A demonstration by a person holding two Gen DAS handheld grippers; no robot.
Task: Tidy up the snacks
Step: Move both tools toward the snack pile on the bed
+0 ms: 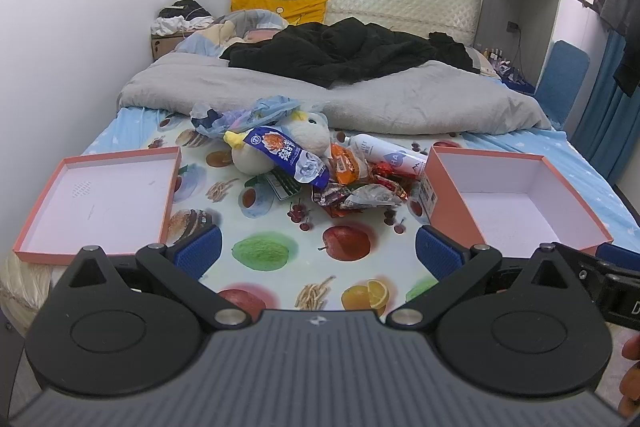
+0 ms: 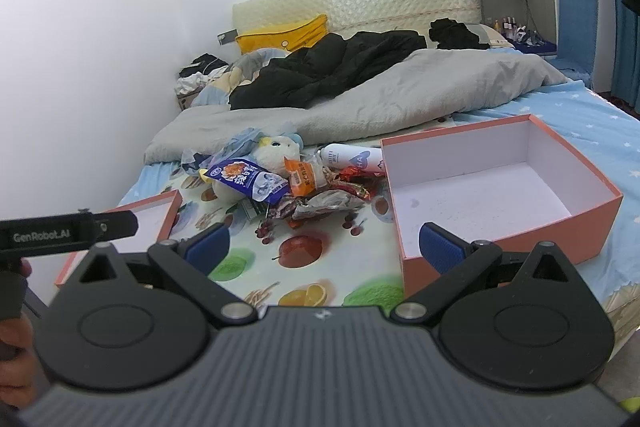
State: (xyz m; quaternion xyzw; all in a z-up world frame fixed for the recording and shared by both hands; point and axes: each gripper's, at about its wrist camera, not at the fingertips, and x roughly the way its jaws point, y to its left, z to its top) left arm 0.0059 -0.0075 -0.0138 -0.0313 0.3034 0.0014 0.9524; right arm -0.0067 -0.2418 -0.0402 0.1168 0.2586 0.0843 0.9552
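Observation:
A heap of snacks lies on the fruit-print sheet: a blue snack bag [image 1: 286, 155] [image 2: 248, 179], an orange packet [image 1: 346, 163] [image 2: 304, 179], crumpled red and silver wrappers [image 1: 360, 195] [image 2: 324, 203] and a white bottle [image 1: 388, 153] [image 2: 352, 157]. A white plush toy [image 1: 288, 143] [image 2: 276, 149] lies among them. A deep orange box [image 1: 452, 215] [image 2: 500, 247] stands open at the right, its shallow lid [image 1: 96, 251] [image 2: 156, 207] at the left. My left gripper [image 1: 318, 251] and right gripper [image 2: 324, 247] are open and empty, short of the heap.
A grey duvet [image 1: 360, 95] and black clothes [image 1: 344, 51] cover the far half of the bed. A yellow pillow [image 1: 276, 3] leans on the headboard. The wall runs along the left. A blue chair [image 1: 560, 79] stands at the right bedside.

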